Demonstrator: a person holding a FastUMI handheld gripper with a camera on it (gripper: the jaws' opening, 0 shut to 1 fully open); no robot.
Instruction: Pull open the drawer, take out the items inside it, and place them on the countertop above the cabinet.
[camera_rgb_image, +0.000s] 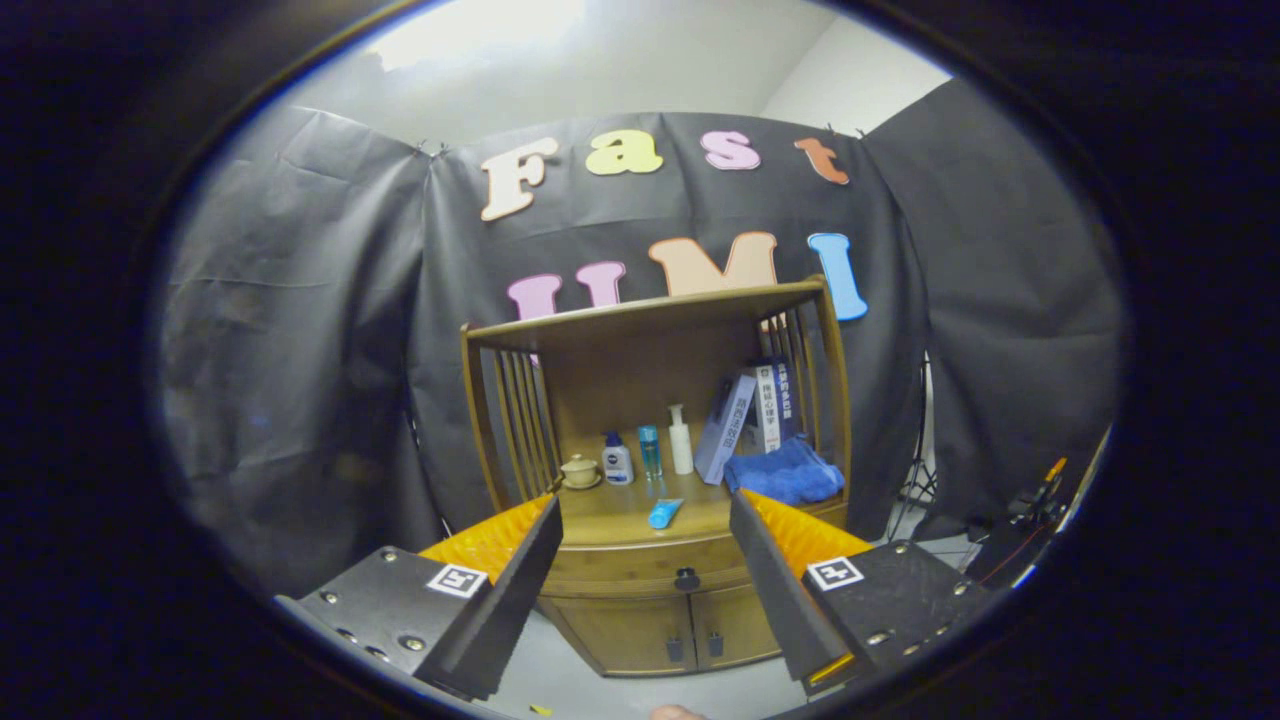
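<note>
Beyond the spread jaws stands the wooden cabinet (650, 560), its drawer (640, 575) shut flush and knob (686, 578) centred between the fingers, as suits lining up a pull or a job closed. On the countertop (610, 515) lies a blue tube (665, 513); gripper (645, 520) holds nothing.

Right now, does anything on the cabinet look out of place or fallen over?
The blue tube lies flat on the countertop, while the bottles behind it stand upright. The drawer is closed. The gripper is open.
</note>
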